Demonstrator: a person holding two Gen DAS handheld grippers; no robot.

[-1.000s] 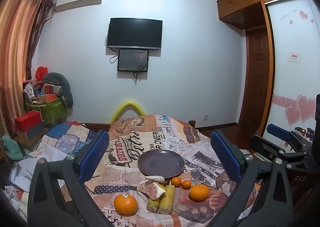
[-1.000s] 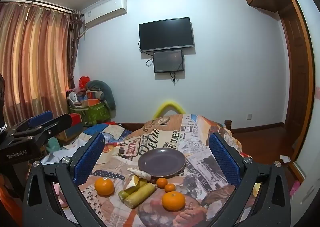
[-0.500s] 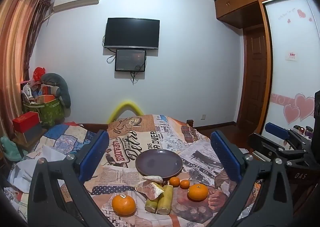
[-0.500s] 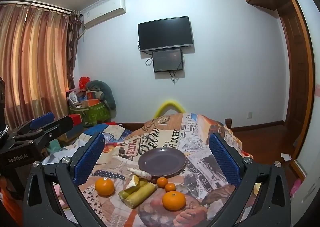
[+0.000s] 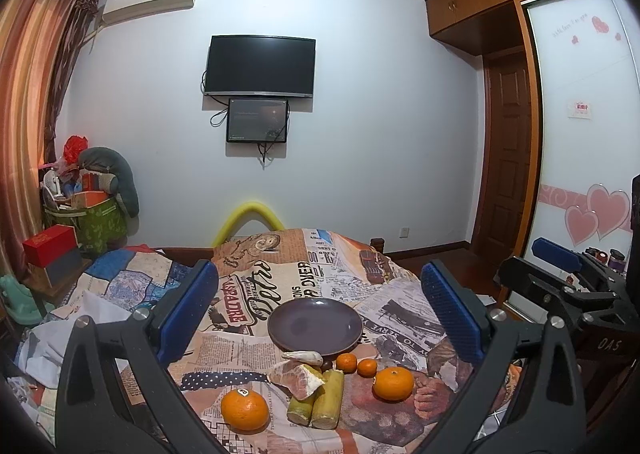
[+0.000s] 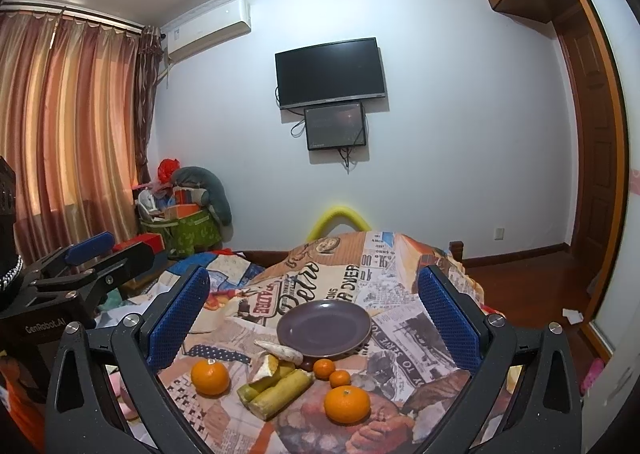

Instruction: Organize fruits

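Matt dark plate [image 5: 315, 321] on printed cloth cover [image 5: 280, 278]; oranges [image 6: 346, 404] w/ dimpled, slightly glossy skin; gripper pads [image 6: 444, 321] textured blue rubber; wood door [image 5: 506, 157], semi-gloss.

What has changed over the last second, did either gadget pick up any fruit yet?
Nothing taken yet. The views shifted only slightly. Both grippers, left and right, stay open above the table; the plate remains empty, the oranges unmoved.

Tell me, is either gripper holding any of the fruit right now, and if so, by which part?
Nothing is held. The left gripper and right gripper are both open above the table, with the oranges lying untouched on the cloth.
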